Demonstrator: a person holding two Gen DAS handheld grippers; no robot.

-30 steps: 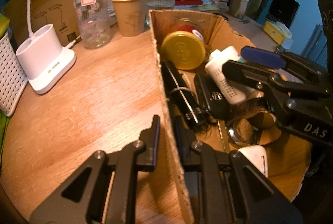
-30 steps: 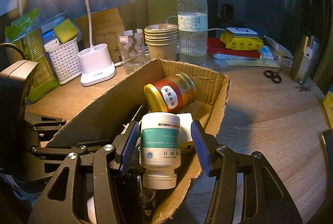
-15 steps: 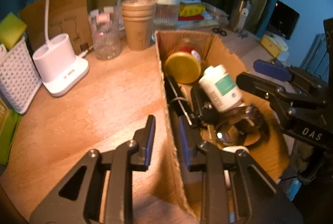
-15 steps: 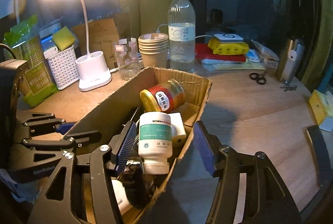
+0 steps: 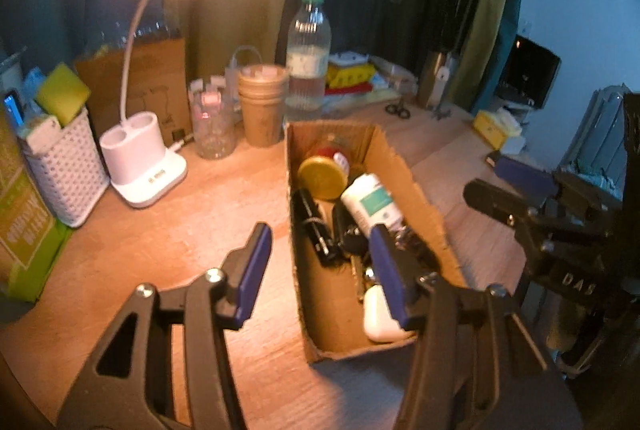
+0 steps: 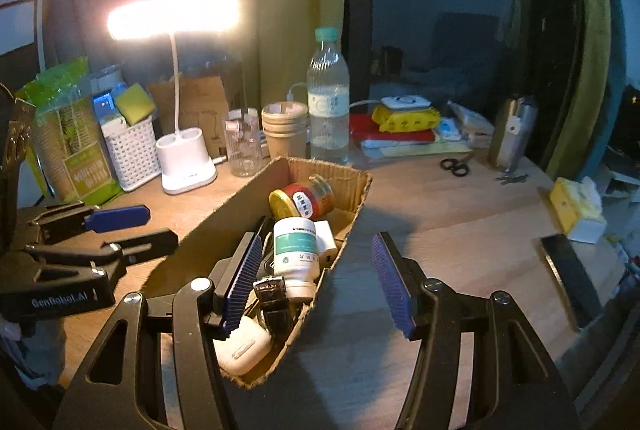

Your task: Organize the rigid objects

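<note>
A cardboard box (image 5: 400,170) (image 6: 224,222) lies on the wooden table with several rigid items inside. Among them are a white bottle with a teal label (image 5: 372,202) (image 6: 298,250), a red jar with a yellow lid (image 5: 322,176) (image 6: 304,198), a white earbuds case (image 5: 378,314) (image 6: 240,346) and a black watch (image 6: 274,298). My left gripper (image 5: 318,242) (image 6: 162,224) hovers over the box's left wall with its jaws opening, pads clear of the cardboard. My right gripper (image 6: 316,250) (image 5: 504,186) hangs open above the box's right wall, holding nothing.
Behind the box stand a lit desk lamp (image 6: 186,166), a white basket (image 5: 64,174), a glass (image 6: 242,142), stacked paper cups (image 5: 262,106) and a water bottle (image 6: 328,98). Scissors (image 6: 454,166), a metal flask (image 6: 512,134) and a yellow tissue box (image 6: 576,210) lie to the right.
My left gripper has let go of the box's left wall and spread its jaws. Both grippers have lifted and drawn back from the box. The white bottle stays lying inside.
</note>
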